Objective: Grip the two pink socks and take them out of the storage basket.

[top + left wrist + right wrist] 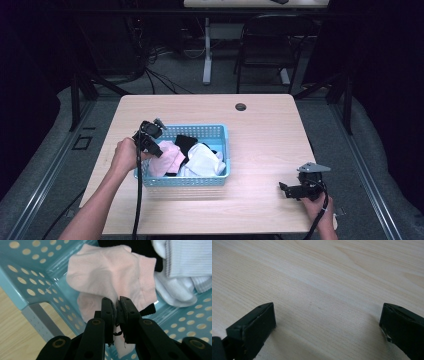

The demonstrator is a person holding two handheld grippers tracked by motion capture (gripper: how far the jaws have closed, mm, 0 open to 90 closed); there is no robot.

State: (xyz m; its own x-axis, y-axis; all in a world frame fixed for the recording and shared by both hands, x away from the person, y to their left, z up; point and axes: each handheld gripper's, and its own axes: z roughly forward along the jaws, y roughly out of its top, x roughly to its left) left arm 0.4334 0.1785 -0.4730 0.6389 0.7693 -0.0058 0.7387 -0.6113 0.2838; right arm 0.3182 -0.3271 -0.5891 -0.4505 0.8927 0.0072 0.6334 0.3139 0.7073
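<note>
Wood-grain table (324,277) lay bare under the right gripper (295,191), which rested low near the front edge with its jaws spread wide. Farther in, the left gripper (116,311) reached down into the blue basket (222,145), jaws pinched on a pink sock (107,275) beside white socks (180,267).

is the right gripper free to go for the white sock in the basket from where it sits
Probably yes. The right gripper is open and holds nothing, with bare table between it and the basket. The white sock lies uncovered on its near side; the left gripper pinches the pink sock.
</note>
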